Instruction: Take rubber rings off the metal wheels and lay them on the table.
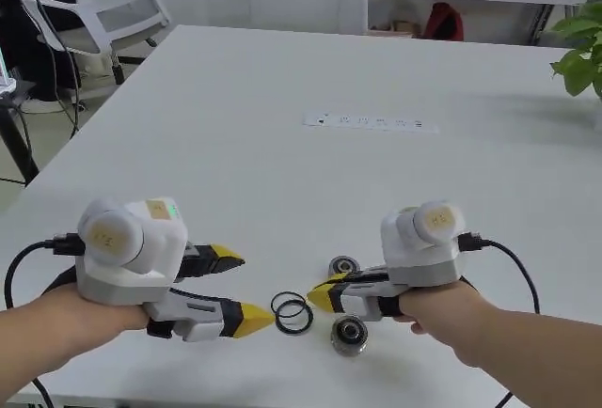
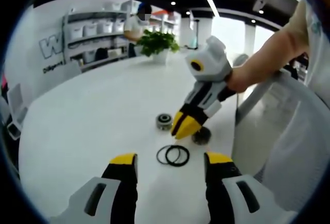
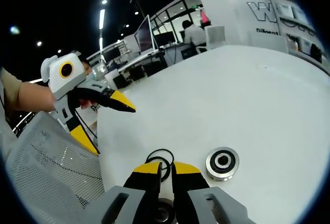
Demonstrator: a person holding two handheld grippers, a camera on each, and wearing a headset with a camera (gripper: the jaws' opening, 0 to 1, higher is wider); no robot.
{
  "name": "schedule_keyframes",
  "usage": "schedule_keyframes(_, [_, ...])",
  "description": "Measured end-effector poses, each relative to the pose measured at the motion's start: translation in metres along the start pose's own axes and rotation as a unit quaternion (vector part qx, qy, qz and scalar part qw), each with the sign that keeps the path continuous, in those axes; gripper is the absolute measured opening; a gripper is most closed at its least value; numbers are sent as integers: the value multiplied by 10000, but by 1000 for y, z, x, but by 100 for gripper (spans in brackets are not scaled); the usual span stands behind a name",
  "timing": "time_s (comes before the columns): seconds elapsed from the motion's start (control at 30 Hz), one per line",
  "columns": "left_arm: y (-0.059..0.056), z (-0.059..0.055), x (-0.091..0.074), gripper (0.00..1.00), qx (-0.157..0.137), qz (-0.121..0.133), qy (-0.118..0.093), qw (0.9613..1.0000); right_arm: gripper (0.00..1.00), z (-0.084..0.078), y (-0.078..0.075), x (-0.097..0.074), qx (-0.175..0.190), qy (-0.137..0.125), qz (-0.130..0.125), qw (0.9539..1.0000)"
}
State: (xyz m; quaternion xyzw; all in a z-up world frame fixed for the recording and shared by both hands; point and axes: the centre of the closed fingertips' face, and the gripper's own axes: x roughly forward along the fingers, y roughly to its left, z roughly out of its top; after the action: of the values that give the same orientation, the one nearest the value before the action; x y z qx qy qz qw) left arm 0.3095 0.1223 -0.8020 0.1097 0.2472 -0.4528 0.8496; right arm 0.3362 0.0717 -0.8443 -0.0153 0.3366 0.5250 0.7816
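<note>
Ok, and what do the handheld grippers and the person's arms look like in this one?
Both match: the left gripper and right gripper have white moulded bodies, black jaws ending in pointed yellow tips, and a black cable trailing from the rear. The left carries a small green mark on top. Forearms are bare of sleeves in the head view.

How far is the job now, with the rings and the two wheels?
Done: two rubber rings lie overlapping on the table between the grippers. In hand: nothing; the left gripper is open and empty, the right gripper is shut, its tips beside the rings. Left: possibly nothing. The far wheel looks bare; whether the near wheel still carries a ring is too small to tell.
</note>
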Motion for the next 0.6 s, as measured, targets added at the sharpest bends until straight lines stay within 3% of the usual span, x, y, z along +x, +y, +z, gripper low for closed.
schedule_keyframes(0.6, [0, 12, 0, 53, 3, 24, -123, 9999, 19, 18, 1, -24, -163, -381, -26, 9991])
